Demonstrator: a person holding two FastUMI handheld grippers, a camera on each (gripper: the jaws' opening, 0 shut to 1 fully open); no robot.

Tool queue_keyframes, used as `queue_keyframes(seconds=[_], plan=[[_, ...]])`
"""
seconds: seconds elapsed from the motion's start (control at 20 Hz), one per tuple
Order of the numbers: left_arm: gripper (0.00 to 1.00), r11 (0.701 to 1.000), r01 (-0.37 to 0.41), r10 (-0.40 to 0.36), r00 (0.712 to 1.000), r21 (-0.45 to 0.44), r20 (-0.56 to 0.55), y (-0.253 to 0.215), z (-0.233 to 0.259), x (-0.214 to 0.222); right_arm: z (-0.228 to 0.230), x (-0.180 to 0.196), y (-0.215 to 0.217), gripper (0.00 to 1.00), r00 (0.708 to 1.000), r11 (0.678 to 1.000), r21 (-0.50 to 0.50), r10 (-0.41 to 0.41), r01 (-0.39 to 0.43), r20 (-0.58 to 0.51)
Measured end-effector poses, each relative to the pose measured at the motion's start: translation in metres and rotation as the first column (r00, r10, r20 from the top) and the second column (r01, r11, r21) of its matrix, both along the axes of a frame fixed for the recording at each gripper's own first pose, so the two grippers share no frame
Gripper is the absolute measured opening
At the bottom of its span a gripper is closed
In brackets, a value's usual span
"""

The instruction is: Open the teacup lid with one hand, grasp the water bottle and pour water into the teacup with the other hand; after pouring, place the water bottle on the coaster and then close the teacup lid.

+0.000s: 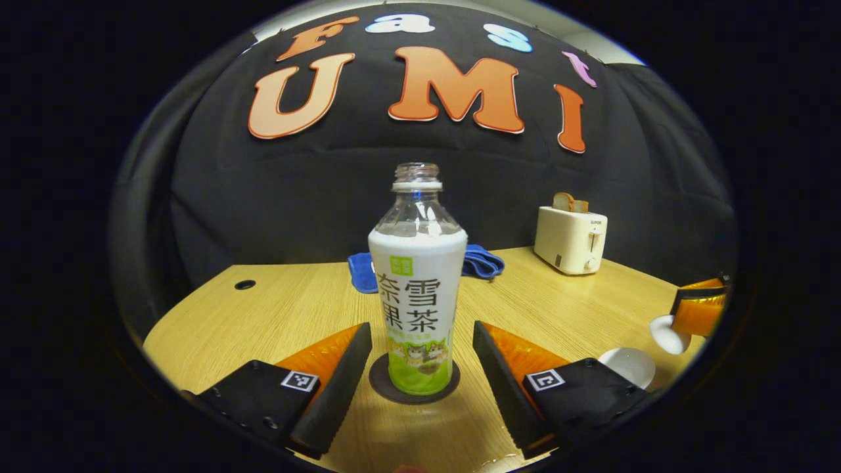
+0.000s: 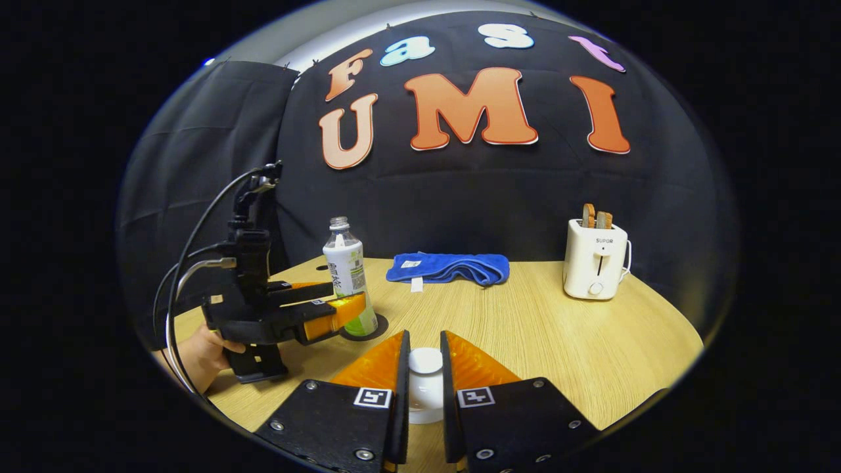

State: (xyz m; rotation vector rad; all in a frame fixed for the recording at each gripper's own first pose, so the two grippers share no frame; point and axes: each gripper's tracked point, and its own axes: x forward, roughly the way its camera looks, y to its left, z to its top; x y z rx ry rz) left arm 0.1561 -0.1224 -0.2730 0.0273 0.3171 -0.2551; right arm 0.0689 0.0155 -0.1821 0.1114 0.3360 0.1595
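bottle (image 1: pixel 416 309) upright on coaster (image 1: pixel 381 384), left tool (image 1: pixel 420 368) spread around it

Open tabletop (image 2: pixel 525 328) ahead; toaster (image 2: pixel 595 259) (far right), towel (image 2: pixel 450 268) perhaps clear.

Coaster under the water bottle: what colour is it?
Dark brown-grey, plain. The coaster shows best in the left gripper view, under the water bottle.

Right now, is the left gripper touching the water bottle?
Apart. In the left gripper view, the left gripper is open, with bare table showing between each finger and the water bottle standing on the coaster.
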Motion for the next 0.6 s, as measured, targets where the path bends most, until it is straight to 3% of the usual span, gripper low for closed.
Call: queue_keyframes(seconds=[0.6], plan=[[0.98, 1.0, -0.029, 0.027, 0.987, 0.011, 0.155, 0.012, 0.051, -0.048, -0.038, 0.011, 0.018, 0.23, 0.999, 0.999, -0.041, 0.009, -0.011, -0.045]])
